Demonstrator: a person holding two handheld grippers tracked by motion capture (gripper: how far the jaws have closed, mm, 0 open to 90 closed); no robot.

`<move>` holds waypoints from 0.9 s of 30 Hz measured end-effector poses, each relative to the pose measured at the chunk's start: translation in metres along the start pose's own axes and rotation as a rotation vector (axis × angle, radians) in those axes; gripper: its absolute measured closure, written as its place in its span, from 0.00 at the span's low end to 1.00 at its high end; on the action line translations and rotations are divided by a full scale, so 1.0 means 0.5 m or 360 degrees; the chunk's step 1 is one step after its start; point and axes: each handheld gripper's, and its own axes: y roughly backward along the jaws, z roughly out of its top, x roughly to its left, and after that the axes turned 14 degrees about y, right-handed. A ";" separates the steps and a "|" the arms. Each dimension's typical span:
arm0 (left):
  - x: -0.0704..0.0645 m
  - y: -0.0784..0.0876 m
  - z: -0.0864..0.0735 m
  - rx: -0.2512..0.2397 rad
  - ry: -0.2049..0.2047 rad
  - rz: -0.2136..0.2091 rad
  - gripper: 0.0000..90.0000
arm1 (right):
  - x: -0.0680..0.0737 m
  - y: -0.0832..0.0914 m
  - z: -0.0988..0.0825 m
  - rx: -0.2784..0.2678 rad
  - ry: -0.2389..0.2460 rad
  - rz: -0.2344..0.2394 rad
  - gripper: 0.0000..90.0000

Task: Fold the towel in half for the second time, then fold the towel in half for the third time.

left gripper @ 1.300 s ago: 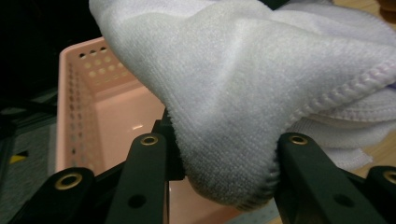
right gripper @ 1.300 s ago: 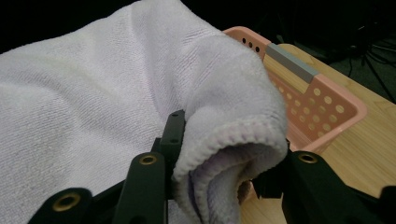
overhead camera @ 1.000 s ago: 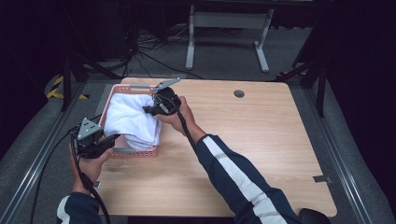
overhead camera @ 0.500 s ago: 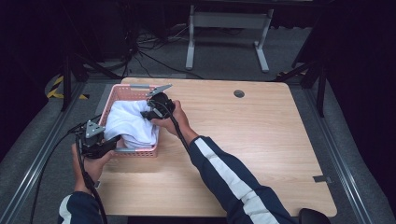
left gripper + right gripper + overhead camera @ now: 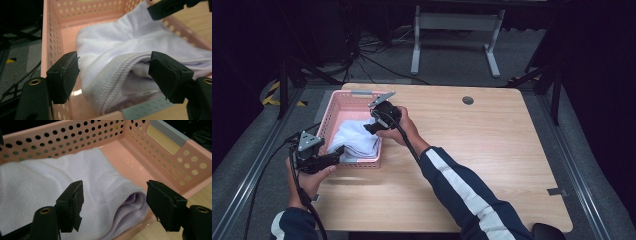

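High view: the pink basket (image 5: 332, 107) sits at the left of the frame on the wooden surface (image 5: 492, 150), with the white towel (image 5: 357, 141) folded inside it. The left hand-held gripper (image 5: 337, 152) is at the basket's lower left corner; the right hand-held gripper (image 5: 368, 129) hangs over its right rim.

Left gripper view: the jaws have just been opening and stand wide, the towel's folded hem (image 5: 117, 75) between them, untouched.

Right gripper view: the jaws have just been opening and stand wide above the towel (image 5: 37, 187), free of it.
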 end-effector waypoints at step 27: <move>-0.184 0.059 -0.088 0.0139 -0.0391 -0.0253 0.25 | 0.067 0.234 -0.136 0.0121 0.0328 0.0054 0.36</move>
